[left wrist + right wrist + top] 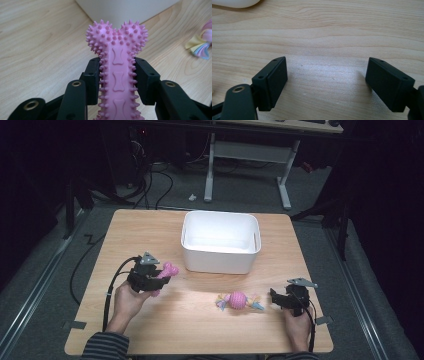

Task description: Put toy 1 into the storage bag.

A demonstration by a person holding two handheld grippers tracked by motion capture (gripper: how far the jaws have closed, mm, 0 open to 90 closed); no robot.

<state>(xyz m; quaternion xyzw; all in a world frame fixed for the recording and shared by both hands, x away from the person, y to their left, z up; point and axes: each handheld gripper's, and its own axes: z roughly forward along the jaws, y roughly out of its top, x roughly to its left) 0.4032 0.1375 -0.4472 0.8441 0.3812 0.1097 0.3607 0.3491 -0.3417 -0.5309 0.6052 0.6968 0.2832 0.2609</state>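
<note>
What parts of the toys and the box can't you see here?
- Pink bone toy: its lower end is cut off by the bottom edge of the left gripper view, and the left gripper covers it in the high view.
- White bin: its near wall hides part of the floor inside.
- Rope ball toy: too small for detail.
</note>
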